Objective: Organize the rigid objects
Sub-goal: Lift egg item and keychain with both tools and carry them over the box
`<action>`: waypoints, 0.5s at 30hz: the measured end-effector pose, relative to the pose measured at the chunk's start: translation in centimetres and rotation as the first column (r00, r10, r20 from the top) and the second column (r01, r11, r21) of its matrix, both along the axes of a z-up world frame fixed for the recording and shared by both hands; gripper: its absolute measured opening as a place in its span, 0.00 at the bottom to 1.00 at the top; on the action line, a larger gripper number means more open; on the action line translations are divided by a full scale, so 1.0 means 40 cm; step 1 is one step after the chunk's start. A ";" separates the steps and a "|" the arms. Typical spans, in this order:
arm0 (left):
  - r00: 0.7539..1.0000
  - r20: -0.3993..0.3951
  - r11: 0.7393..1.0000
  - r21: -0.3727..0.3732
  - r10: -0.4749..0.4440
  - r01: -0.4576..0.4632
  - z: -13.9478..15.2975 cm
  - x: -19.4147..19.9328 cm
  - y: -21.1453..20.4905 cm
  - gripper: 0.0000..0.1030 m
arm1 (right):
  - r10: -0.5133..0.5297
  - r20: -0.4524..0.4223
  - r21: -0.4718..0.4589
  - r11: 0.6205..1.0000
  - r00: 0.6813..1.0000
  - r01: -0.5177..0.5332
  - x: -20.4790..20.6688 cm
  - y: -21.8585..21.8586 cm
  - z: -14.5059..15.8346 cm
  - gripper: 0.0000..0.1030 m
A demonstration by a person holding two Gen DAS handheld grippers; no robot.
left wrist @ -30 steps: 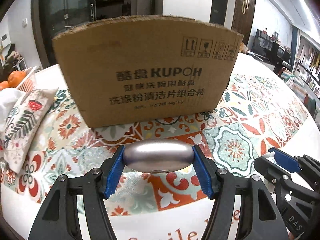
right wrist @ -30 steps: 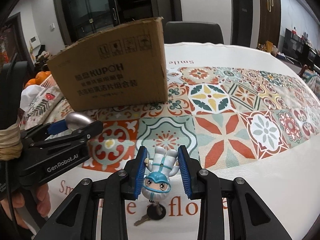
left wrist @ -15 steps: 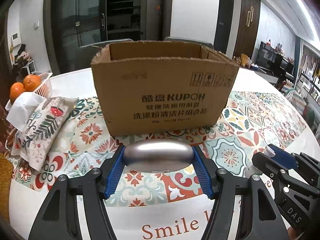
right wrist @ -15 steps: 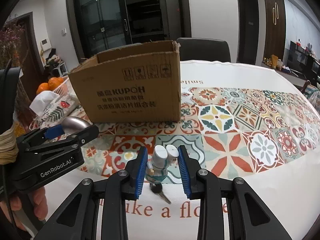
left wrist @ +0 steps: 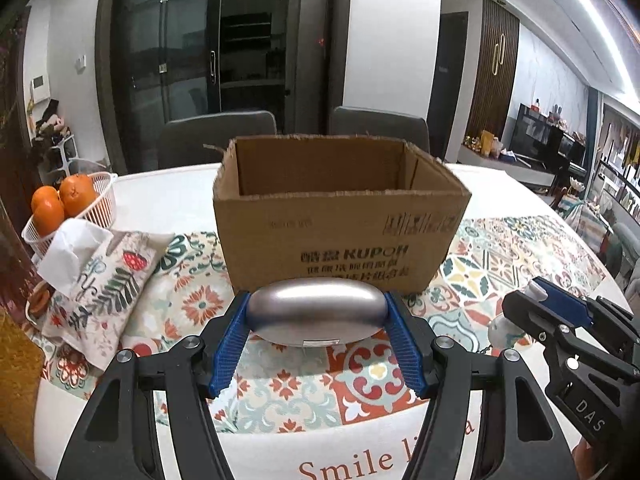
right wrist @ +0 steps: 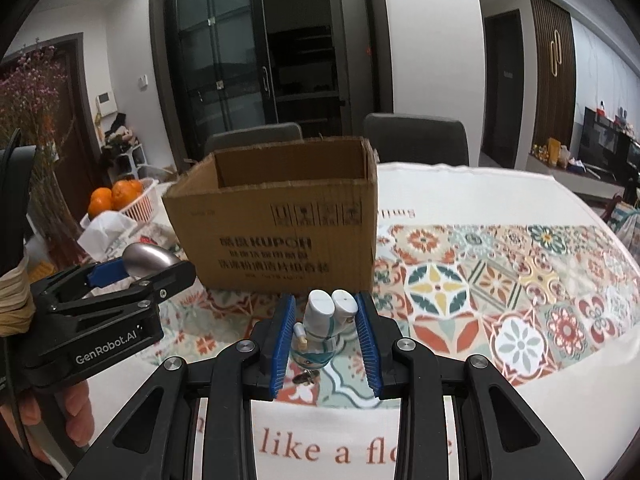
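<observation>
My left gripper [left wrist: 318, 316] is shut on a smooth silver oval object [left wrist: 317, 317], held above the patterned tablecloth. An open cardboard box [left wrist: 340, 224] stands just beyond it, its inside visible and seemingly bare. My right gripper [right wrist: 326, 322] is shut on a small white and teal figurine keychain [right wrist: 322, 326], hanging head down with a key [right wrist: 304, 378] dangling below. The same box [right wrist: 280, 224] stands ahead and slightly left of it. The left gripper [right wrist: 132, 276] shows at the left of the right wrist view; the right gripper [left wrist: 532, 308] shows at the right of the left wrist view.
A white basket of oranges [left wrist: 68, 204] and a floral tissue pouch [left wrist: 100, 280] lie left of the box. Two grey chairs [left wrist: 380, 124] stand behind the round table [right wrist: 500, 200]. A hand [right wrist: 76, 416] holds the left tool.
Both grippers have risen with their objects, and the view now looks over the box rim into its inside. The figurine swung so its feet point up and the face is hidden.
</observation>
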State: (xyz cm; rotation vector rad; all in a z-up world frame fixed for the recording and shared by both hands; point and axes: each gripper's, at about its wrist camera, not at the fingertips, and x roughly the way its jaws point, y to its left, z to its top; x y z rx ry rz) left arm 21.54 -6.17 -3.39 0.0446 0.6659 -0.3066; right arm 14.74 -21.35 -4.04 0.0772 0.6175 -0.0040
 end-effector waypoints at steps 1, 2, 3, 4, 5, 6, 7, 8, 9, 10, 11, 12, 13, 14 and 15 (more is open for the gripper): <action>1.000 0.004 1.000 -0.002 -0.001 0.001 0.007 0.004 0.002 0.63 | 0.002 0.011 -0.003 1.000 1.000 -0.002 0.003 0.002 0.011 0.31; 1.000 0.008 1.000 -0.004 0.000 0.000 0.014 0.008 0.005 0.63 | 0.004 0.019 -0.004 1.000 1.000 -0.003 0.007 0.004 0.019 0.31; 1.000 0.011 1.000 -0.006 0.000 0.000 0.021 0.011 0.007 0.63 | 0.005 0.029 -0.007 1.000 1.000 -0.005 0.011 0.006 0.028 0.31; 1.000 0.015 1.000 -0.010 -0.001 0.001 0.030 0.015 0.009 0.63 | 0.007 0.038 -0.009 1.000 0.999 -0.007 0.014 0.008 0.036 0.31; 1.000 0.018 1.000 -0.012 -0.002 0.002 0.036 0.018 0.011 0.63 | 0.009 0.046 -0.011 1.000 0.999 -0.009 0.019 0.010 0.045 0.31; 1.000 0.020 1.000 -0.013 -0.002 0.002 0.042 0.021 0.012 0.63 | 0.011 0.051 -0.014 1.000 0.999 -0.010 0.021 0.012 0.051 0.31; 1.000 0.023 1.000 -0.014 -0.003 0.004 0.049 0.023 0.013 0.63 | 0.014 0.059 -0.018 1.000 0.998 -0.013 0.025 0.014 0.060 0.31; 1.000 0.027 1.000 -0.016 -0.005 0.005 0.057 0.027 0.013 0.63 | 0.016 0.067 -0.021 1.000 0.998 -0.015 0.028 0.016 0.068 0.31; 1.000 0.030 1.000 -0.016 -0.004 0.004 0.062 0.029 0.014 0.63 | 0.018 0.075 -0.025 1.000 0.997 -0.016 0.031 0.018 0.076 0.31; 0.999 0.033 1.000 -0.017 -0.004 0.004 0.067 0.031 0.015 0.63 | 0.021 0.083 -0.029 0.999 0.996 -0.018 0.035 0.021 0.086 0.31; 0.999 0.035 1.000 -0.019 -0.006 0.007 0.073 0.036 0.017 0.63 | 0.024 0.090 -0.032 0.999 0.996 -0.021 0.038 0.025 0.094 0.31; 0.999 0.035 1.000 -0.021 -0.006 0.007 0.079 0.040 0.018 0.63 | 0.025 0.098 -0.034 0.999 0.995 -0.022 0.041 0.027 0.101 0.31; 0.999 0.035 1.000 -0.024 -0.006 0.007 0.085 0.045 0.020 0.63 | 0.026 0.106 -0.038 0.999 0.994 -0.022 0.045 0.028 0.109 0.31; 0.999 0.035 1.000 -0.026 -0.009 0.010 0.090 0.049 0.022 0.63 | 0.027 0.114 -0.042 0.999 0.993 -0.022 0.050 0.031 0.116 0.31; 0.999 0.037 1.000 -0.027 -0.010 0.011 0.095 0.051 0.021 0.63 | 0.027 0.119 -0.043 0.999 0.993 -0.022 0.055 0.033 0.122 0.31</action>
